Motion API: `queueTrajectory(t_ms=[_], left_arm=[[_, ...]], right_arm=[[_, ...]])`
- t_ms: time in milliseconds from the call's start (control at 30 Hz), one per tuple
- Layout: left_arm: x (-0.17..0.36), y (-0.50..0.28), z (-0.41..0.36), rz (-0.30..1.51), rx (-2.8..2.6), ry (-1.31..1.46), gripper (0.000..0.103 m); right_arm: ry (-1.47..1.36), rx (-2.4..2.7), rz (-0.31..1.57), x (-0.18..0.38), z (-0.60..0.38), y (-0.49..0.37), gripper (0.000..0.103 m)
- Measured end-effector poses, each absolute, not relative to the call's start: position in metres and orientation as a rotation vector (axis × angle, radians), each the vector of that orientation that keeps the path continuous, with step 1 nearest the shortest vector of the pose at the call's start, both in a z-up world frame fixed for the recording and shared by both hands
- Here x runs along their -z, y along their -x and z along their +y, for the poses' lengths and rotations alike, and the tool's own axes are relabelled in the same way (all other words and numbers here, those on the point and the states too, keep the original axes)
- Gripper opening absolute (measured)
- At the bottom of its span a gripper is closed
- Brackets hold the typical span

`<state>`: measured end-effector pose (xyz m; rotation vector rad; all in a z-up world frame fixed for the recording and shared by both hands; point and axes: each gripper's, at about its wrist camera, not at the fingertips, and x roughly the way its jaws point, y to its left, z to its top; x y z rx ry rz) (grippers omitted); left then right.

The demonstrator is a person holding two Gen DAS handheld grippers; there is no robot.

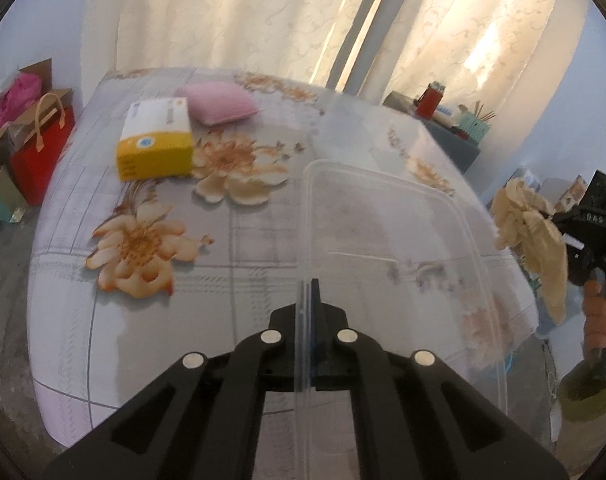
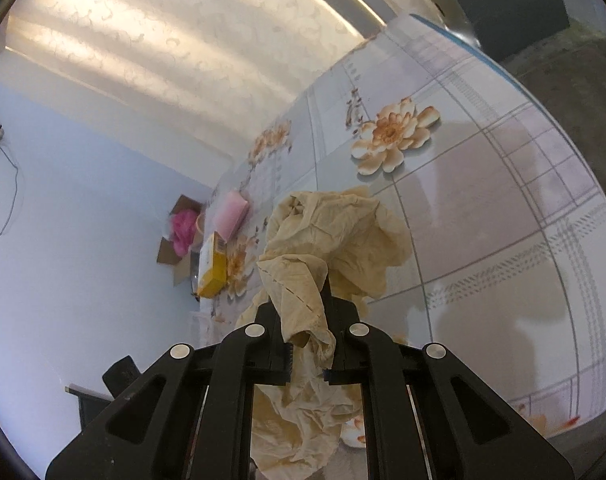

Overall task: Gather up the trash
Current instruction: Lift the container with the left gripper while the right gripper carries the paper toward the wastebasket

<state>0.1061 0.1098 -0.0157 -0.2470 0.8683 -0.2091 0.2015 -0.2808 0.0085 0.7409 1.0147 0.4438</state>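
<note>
My left gripper (image 1: 309, 292) is shut on the thin rim of a clear plastic container (image 1: 383, 216), which is held above the floral table (image 1: 103, 340). The container stretches away from the fingers, toward the far right. A crumpled beige paper (image 2: 335, 232) hangs from my right gripper (image 2: 303, 304), whose jaws are shut on a fold of it; more paper trails below the fingers. In the left wrist view that paper (image 1: 531, 232) and the right gripper (image 1: 563, 232) hang just past the container's right side, held by a hand (image 1: 599, 320).
A yellow box (image 1: 155, 140) and a pink pack (image 1: 219, 102) lie at the table's far left. On the floor to the left stand a red bag (image 1: 43, 144) and an open cardboard box (image 1: 15, 96). A cluttered low stand (image 1: 443, 112) sits by the curtains.
</note>
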Motion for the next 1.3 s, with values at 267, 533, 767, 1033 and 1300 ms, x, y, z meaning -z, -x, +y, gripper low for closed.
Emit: queueTrajectory(t_ms=[267,533,767,1033,1300], left_arm=[[-0.017,-0.11,0.083,0.801,0.263,0.255,0.0],[-0.049,-0.114,0.009,0.756,0.417,0.203,0.0],[-0.062,-0.128,-0.084,0.779,0.583,0.14,0.0],[-0.062,-0.139,-0.23,0.882,0.789,0.057,0.0],[-0.012,-0.132,-0.399,1.044,0.88,-0.114,0.0]], right_arm=[[-0.752,-0.386,0.905,-0.03,-0.311,-0.171,0.009],[-0.802,-0.273,0.786,-0.043,-0.372,-0.127,0.009],[-0.86,-0.135,0.698,-0.042,-0.443,-0.081,0.009],[-0.94,0.075,0.613,-0.024,-0.531,-0.016,0.009],[-0.965,0.326,0.611,0.024,-0.603,0.026,0.009]])
